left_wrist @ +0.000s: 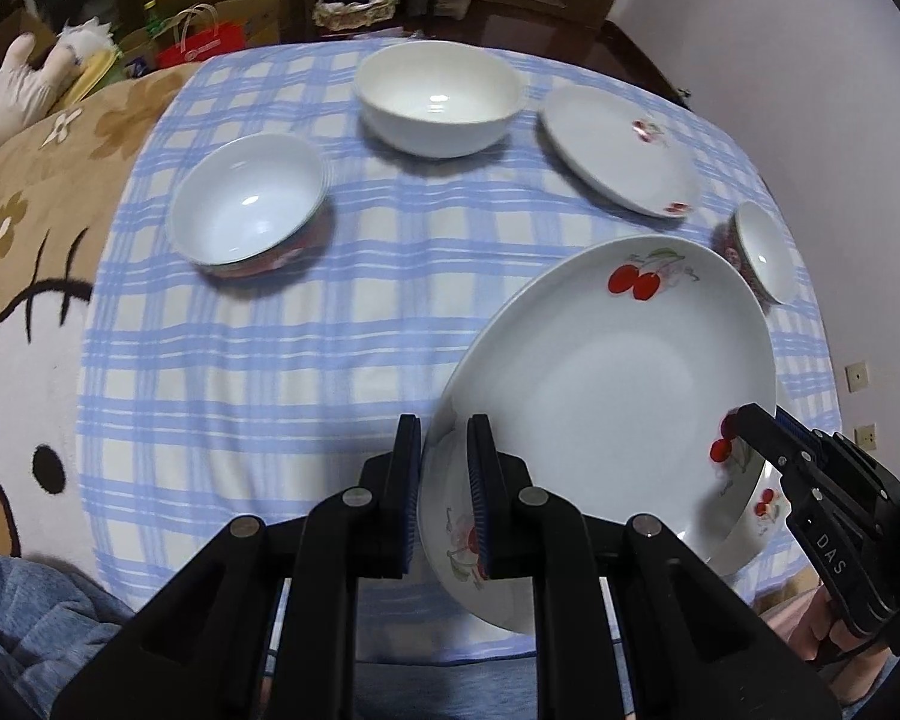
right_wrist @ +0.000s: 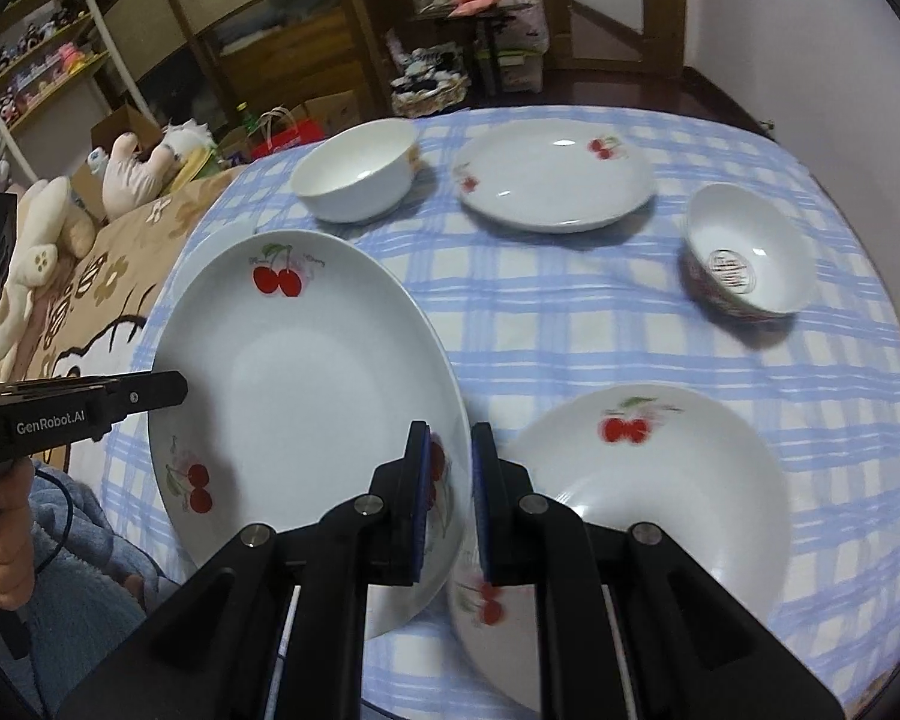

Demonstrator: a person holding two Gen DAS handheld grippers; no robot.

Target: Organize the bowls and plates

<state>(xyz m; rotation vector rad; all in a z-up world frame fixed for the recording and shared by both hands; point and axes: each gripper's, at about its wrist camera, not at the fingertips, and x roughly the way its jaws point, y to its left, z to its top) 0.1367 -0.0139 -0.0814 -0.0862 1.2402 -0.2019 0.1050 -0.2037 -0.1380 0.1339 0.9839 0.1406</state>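
Observation:
A large white plate with red cherries [left_wrist: 618,384] [right_wrist: 306,384] hangs tilted above the blue checked tablecloth [left_wrist: 282,348], held from both sides. My left gripper [left_wrist: 447,474] is shut on its left rim and shows in the right wrist view as a black finger [right_wrist: 171,389] at that edge. My right gripper [right_wrist: 451,492] is shut on the opposite rim, and its tip [left_wrist: 747,423] reaches in from the right. A second cherry plate [right_wrist: 648,498] lies on the cloth just right of my right gripper. A third cherry plate [left_wrist: 621,150] [right_wrist: 555,180] lies farther back.
A plain white bowl [left_wrist: 438,96] [right_wrist: 354,180] stands at the back. A bowl with a dark patterned outside [left_wrist: 249,204] stands at the left, and a small patterned bowl [left_wrist: 762,252] [right_wrist: 747,264] at the right. A brown cartoon blanket [left_wrist: 36,228] borders the cloth on the left.

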